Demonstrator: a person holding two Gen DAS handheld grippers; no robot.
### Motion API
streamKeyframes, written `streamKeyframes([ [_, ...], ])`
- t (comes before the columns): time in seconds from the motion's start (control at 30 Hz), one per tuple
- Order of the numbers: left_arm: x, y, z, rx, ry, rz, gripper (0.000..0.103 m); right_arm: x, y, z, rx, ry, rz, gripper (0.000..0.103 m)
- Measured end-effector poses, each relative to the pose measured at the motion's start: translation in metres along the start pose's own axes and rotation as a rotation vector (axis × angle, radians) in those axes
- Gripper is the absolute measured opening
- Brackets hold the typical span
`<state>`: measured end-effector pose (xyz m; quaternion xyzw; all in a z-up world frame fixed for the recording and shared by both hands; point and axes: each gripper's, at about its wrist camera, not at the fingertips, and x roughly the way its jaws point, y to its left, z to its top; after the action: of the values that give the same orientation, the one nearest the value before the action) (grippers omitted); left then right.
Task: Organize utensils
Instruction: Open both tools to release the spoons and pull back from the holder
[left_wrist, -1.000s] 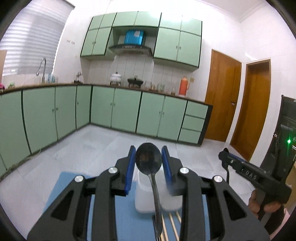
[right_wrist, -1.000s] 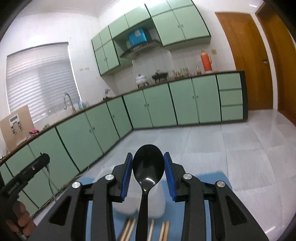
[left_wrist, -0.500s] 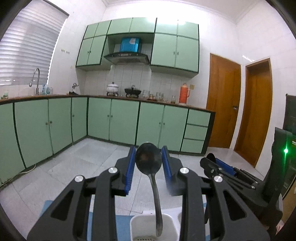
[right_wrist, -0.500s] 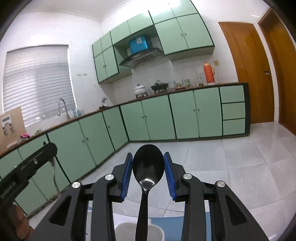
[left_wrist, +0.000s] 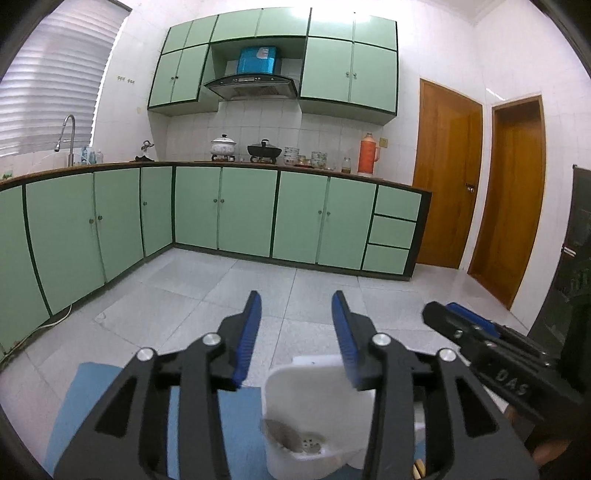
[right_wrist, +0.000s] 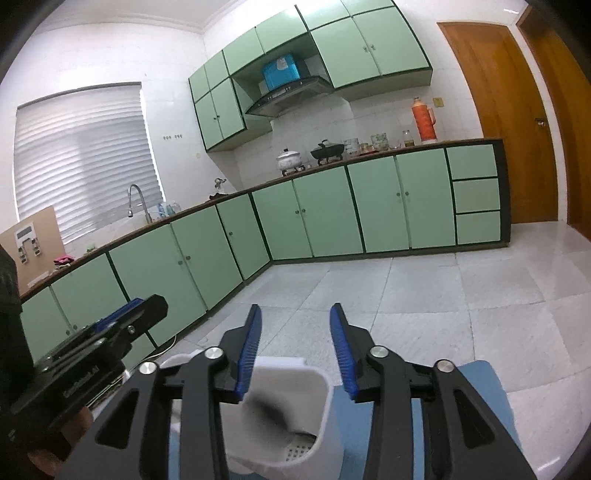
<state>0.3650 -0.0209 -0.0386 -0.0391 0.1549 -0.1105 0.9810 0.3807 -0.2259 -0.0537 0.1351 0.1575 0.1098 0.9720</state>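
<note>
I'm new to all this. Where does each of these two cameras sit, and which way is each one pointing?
Left wrist: rides on the left gripper, looking forward and down between its open jaws at the white utensil holder; the right gripper shows at the right edge.
Right wrist: rides on the right gripper, jaws open, above the same holder; the left gripper and some fingers show at left.
Shared: the holder, blue mat, green cabinets.

Black left gripper (left_wrist: 294, 321) with blue-padded fingers (left_wrist: 248, 334), silver screws.
</note>
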Motion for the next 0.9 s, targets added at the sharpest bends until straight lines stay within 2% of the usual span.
streamKeyframes([
  [0.07,-0.008,0.002,-0.001,-0.007,-0.006,-0.003,0.044,-0.011,0.001,0.000,0.003,-0.009,0.004,0.042],
  [0.13,-0.019,0.002,-0.004,-0.009,-0.012,-0.003,0.048,-0.023,0.000,0.000,0.010,-0.015,0.005,0.048],
  [0.27,-0.051,0.000,-0.016,0.013,-0.021,0.005,0.062,-0.052,-0.003,-0.007,0.012,-0.013,-0.009,0.054],
  [0.33,-0.067,0.001,-0.024,0.011,-0.006,0.015,0.072,-0.069,-0.005,-0.014,0.009,0.009,-0.035,0.068],
  [0.47,-0.100,0.005,-0.042,-0.005,0.061,0.052,0.084,-0.100,-0.009,-0.033,0.020,0.060,-0.063,0.070],
  [0.77,-0.161,0.011,-0.099,0.005,0.276,0.073,0.086,-0.167,-0.004,-0.096,0.008,0.237,-0.117,0.071],
  [0.9,-0.181,0.015,-0.125,0.002,0.341,0.067,0.086,-0.193,0.000,-0.129,0.027,0.308,-0.128,0.069],
])
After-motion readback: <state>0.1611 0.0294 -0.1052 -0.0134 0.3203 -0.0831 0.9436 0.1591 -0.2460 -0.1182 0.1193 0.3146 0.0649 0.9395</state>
